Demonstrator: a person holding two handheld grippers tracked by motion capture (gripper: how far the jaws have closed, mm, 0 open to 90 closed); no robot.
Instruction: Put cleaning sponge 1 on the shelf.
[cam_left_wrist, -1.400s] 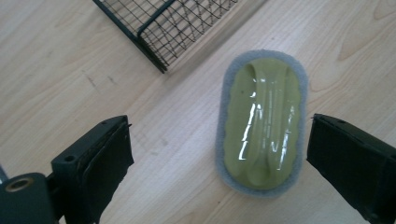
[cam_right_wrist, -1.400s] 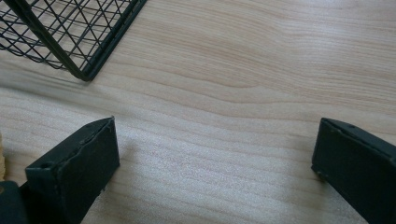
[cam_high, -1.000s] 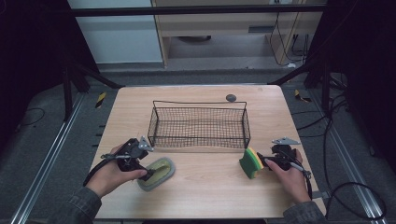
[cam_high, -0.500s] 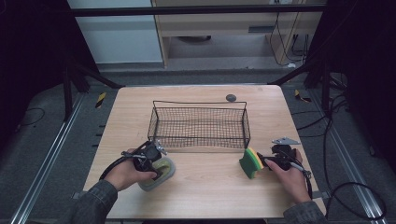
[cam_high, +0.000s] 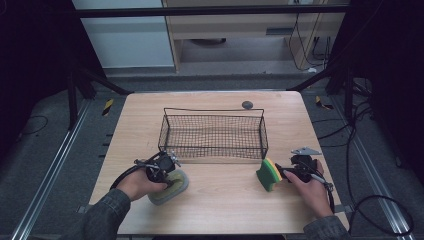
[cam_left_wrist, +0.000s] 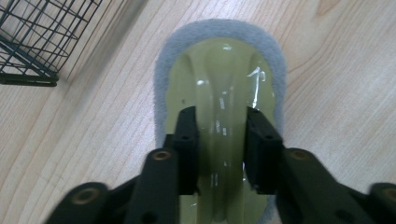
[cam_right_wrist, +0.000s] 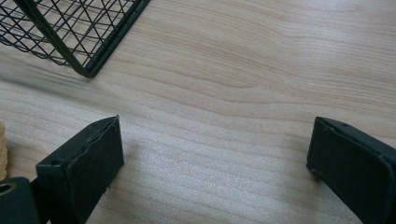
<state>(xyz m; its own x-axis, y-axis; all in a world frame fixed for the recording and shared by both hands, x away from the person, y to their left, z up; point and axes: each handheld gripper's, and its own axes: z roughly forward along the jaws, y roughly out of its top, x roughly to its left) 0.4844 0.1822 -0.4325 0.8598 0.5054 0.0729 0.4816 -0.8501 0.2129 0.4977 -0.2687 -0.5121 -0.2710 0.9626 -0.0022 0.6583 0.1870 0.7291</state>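
An oval scrubber (cam_high: 175, 189) with a grey pad and a pale green handle lies on the table front left. My left gripper (cam_high: 167, 175) reaches down onto it. In the left gripper view its jaws have just been closing, and the left gripper (cam_left_wrist: 222, 135) is now shut on the raised handle of the scrubber (cam_left_wrist: 219, 60). A green and yellow sponge (cam_high: 268, 175) stands on edge front right. My right gripper (cam_high: 283, 172) points at it from the right. In the right gripper view the right gripper (cam_right_wrist: 215, 154) is open over bare wood, with the sponge's edge (cam_right_wrist: 2, 149) left of it.
A black wire basket (cam_high: 215, 111) stands in the middle of the wooden table (cam_high: 220, 210), behind both grippers; its corner is seen in both gripper views (cam_left_wrist: 32, 42) (cam_right_wrist: 70, 28). A small dark round object (cam_high: 247, 104) lies behind the basket.
My left gripper has moved right and down onto the scrubber and closed on its handle. The right gripper and the sponge have stayed put.
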